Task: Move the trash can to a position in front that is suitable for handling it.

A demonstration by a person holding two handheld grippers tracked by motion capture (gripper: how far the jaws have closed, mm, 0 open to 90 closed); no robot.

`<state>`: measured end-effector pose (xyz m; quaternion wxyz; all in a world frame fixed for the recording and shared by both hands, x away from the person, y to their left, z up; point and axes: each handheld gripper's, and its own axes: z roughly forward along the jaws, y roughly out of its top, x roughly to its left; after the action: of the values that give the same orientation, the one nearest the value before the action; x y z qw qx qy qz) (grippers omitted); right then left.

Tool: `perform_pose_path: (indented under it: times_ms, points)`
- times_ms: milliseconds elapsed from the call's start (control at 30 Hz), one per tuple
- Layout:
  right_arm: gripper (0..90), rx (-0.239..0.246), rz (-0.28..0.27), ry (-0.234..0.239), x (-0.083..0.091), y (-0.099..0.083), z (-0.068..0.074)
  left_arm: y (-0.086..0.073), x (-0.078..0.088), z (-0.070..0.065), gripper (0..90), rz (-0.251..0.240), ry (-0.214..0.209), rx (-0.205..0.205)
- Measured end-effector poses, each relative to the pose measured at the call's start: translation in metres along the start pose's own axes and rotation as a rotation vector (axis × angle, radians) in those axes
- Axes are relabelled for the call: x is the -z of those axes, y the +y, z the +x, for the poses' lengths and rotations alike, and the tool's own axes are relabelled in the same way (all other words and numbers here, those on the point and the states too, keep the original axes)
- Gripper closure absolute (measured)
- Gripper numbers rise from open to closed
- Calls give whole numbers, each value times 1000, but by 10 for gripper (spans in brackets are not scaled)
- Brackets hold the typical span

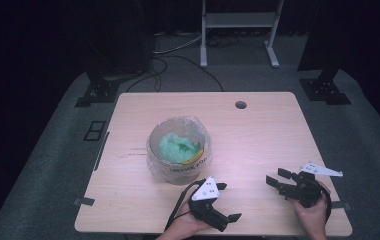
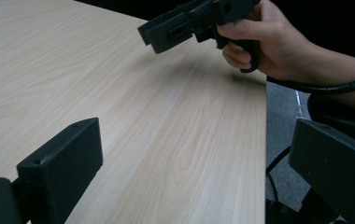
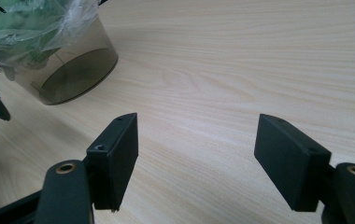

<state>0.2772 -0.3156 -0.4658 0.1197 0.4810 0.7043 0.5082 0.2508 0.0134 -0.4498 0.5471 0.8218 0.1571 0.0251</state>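
A translucent round bin (image 1: 179, 150) lined with a clear plastic bag stands at the table's middle left; green crumpled material and something yellow lie inside it. My left gripper (image 1: 228, 202) is held low near the front edge, just below the bin, and points right. Its jaws stand wide apart over bare wood (image 2: 189, 172). My right gripper (image 1: 277, 177) hovers at the front right and points left toward the bin. It is open and holds nothing (image 3: 196, 158). The bin's lower wall (image 3: 68, 70) is at the upper left of the right gripper view.
The light wooden table (image 1: 268, 130) has a cable hole (image 1: 240, 105) near its back edge. Its front edge runs close by the left gripper (image 2: 265, 140). A white metal stand (image 1: 238, 30) and black stand feet (image 1: 98, 92) sit on the grey floor behind.
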Motion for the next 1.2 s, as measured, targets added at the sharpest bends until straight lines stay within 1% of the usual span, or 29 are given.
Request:
perform_pose_path:
  times_ms: [200, 300, 400, 533, 567, 667, 700, 733, 800, 933, 1067, 1100, 1133, 1200]
  points:
    - [298, 4, 8, 2, -2, -1, -1, 15, 12, -6, 19, -3, -5, -16]
    - [296, 1, 9, 3, -2, -1, -2, 24, 21, -8, 20, -7, 9, -32]
    - [296, -3, 12, 5, -3, -1, -2, 32, 32, -8, 20, -18, 22, -37]
    - [296, -3, 11, 6, -3, -1, -2, 42, 49, -7, 20, -31, 56, -53]
    - [296, -3, 11, 7, -3, -1, -2, 44, 53, -7, 20, -39, 63, -51]
    - [296, 2, 11, 7, -4, -1, 0, 53, 68, -6, 20, -56, 90, -66]
    - [295, 2, 13, 7, -4, -1, 0, 53, 68, -6, 20, -56, 90, -66]
    - [295, 1, 13, 8, -4, -1, 0, 57, 78, -5, 20, -67, 107, -69]
    - [295, 0, 14, 8, -5, -1, 0, 61, 88, -5, 20, -86, 133, -77]
    - [294, 2, 13, 9, -5, 0, 1, 66, 108, -1, 19, -110, 181, -75]
    - [294, 5, 14, 10, -6, 0, 2, 68, 126, 5, 19, -126, 231, -76]
    - [294, 5, 15, 11, -6, 0, 2, 68, 126, 5, 20, -126, 231, -76]
    - [294, 6, 15, 11, -6, 0, 2, 68, 133, 7, 19, -123, 258, -78]
    - [294, 7, 15, 10, -6, 0, 3, 67, 140, 11, 19, -124, 288, -78]
